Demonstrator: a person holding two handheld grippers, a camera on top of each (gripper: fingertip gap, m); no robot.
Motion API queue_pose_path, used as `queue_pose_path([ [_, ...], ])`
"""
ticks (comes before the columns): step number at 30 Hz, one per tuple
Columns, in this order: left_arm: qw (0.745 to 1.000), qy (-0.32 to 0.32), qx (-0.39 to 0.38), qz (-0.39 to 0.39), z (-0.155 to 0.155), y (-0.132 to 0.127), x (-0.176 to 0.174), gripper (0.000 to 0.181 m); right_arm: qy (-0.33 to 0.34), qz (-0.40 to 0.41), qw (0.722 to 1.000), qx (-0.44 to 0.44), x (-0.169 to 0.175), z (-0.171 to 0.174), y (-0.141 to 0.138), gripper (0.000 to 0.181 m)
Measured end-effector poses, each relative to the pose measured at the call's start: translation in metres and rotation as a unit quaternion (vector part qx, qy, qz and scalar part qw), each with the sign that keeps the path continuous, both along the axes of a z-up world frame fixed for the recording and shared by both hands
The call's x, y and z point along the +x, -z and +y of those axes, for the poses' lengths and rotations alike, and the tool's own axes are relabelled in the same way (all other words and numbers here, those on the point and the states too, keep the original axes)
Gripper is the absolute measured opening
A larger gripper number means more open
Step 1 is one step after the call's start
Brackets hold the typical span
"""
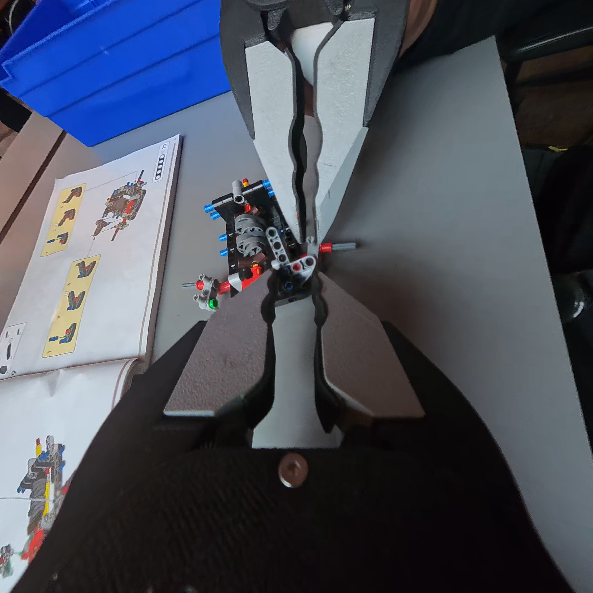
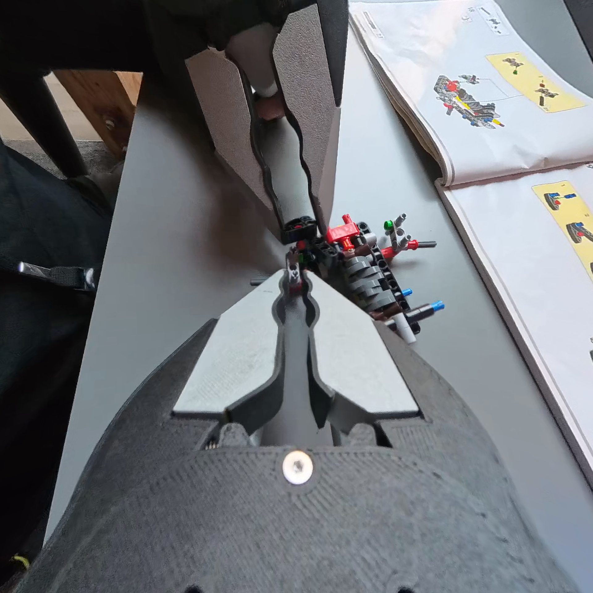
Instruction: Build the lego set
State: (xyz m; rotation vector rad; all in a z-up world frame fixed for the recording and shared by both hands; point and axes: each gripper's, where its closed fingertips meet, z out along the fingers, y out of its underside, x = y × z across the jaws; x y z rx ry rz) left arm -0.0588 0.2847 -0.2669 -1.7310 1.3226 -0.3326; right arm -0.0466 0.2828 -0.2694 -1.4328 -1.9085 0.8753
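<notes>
Nearest the lens in the left wrist view is the left gripper (image 1: pixel 290 282), black body w/ grey fingers, jaws nearly closed & pinching the black end block of the lego build (image 1: pixel 253 237). The right gripper (image 1: pixel 306 239) comes in from the opposite side, tips almost together, clamped on a small light-grey connector piece (image 1: pixel 301 264) at that same end of the build. Build lies on the grey table (image 1: pixel 433 224), roughly mid-table; in the left wrist view its long axis runs from the meeting grippers up & left toward the blue bin (image 1: pixel 122 67). In the right wrist view the lego build (image 2: pixel 369 279) angles down-right along the right gripper (image 2: pixel 295 282). A grey axle w/ red bush (image 1: pixel 337 246) sticks out sideways toward the table's free side. Open table on that side out to the edge; the other side is taken by the open instruction booklet (image 1: pixel 96 256), just beside the build, not touching. Bin sits past the booklet at the far corner. Build look: black beam frame, dark-grey curved pieces stacked down the middle, blue pins along the sides, red bits at the gripped end, a green stud on a small grey side arm.
</notes>
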Motion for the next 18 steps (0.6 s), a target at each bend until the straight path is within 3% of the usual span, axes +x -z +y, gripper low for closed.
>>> queue_pose_path([
  [9,1.000,0.003,0.002,0.008,0.0007,0.0026,0.0021,0.017,-0.006,-0.001,1.000,0.004,0.0024,-0.0009,0.0015,0.007],
  [18,1.000,0.001,0.008,0.008,0.0013,0.0010,0.0021,0.016,-0.005,0.007,1.000,0.012,0.0047,0.0020,-0.0012,0.000],
])
